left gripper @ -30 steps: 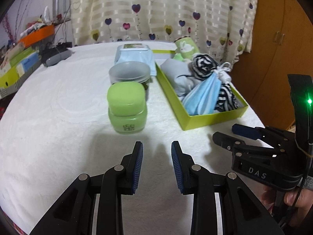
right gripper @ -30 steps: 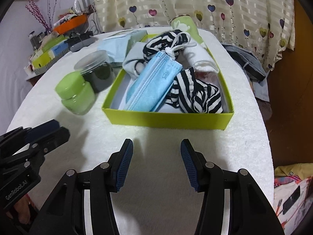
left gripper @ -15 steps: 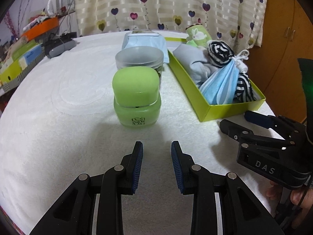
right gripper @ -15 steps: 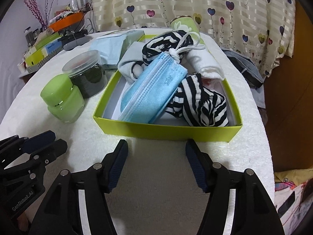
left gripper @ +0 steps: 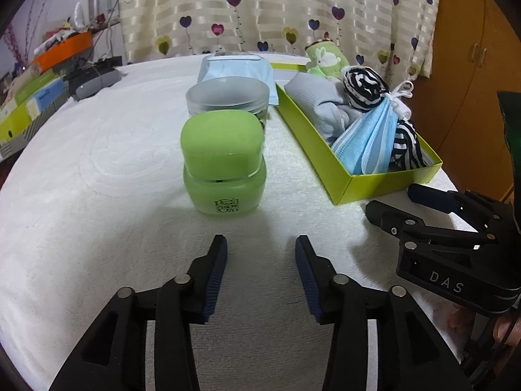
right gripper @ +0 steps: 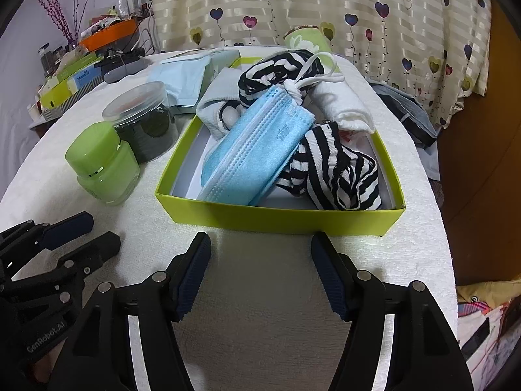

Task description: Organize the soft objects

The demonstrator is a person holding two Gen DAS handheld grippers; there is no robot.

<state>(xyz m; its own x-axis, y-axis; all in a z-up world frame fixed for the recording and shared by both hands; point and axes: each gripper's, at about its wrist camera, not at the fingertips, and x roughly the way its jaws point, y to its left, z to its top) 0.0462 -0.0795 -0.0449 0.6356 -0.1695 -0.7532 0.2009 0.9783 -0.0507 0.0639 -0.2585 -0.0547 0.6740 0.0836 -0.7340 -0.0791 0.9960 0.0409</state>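
A lime-green box (right gripper: 280, 220) (left gripper: 384, 185) on the white table holds a blue face mask (right gripper: 257, 150) (left gripper: 368, 145), black-and-white striped cloths (right gripper: 338, 169), a white rolled cloth (right gripper: 345, 104) and a grey cloth (left gripper: 312, 101). My right gripper (right gripper: 260, 270) is open and empty just in front of the box's near wall. My left gripper (left gripper: 260, 270) is open and empty on the table in front of a green jar (left gripper: 223, 166) (right gripper: 102, 163). The right gripper also shows in the left wrist view (left gripper: 403, 202).
A clear jar with dark contents (right gripper: 143, 120) stands behind the green jar. A pale blue packet (left gripper: 236, 68) and a green rabbit-print roll (left gripper: 325, 60) lie at the back. Boxes and clutter (left gripper: 42, 84) sit at the left. A curtain hangs behind; the table edge drops at right.
Both grippers have moved forward toward the jar and the box, and both have opened wider. Nothing on the table has moved.
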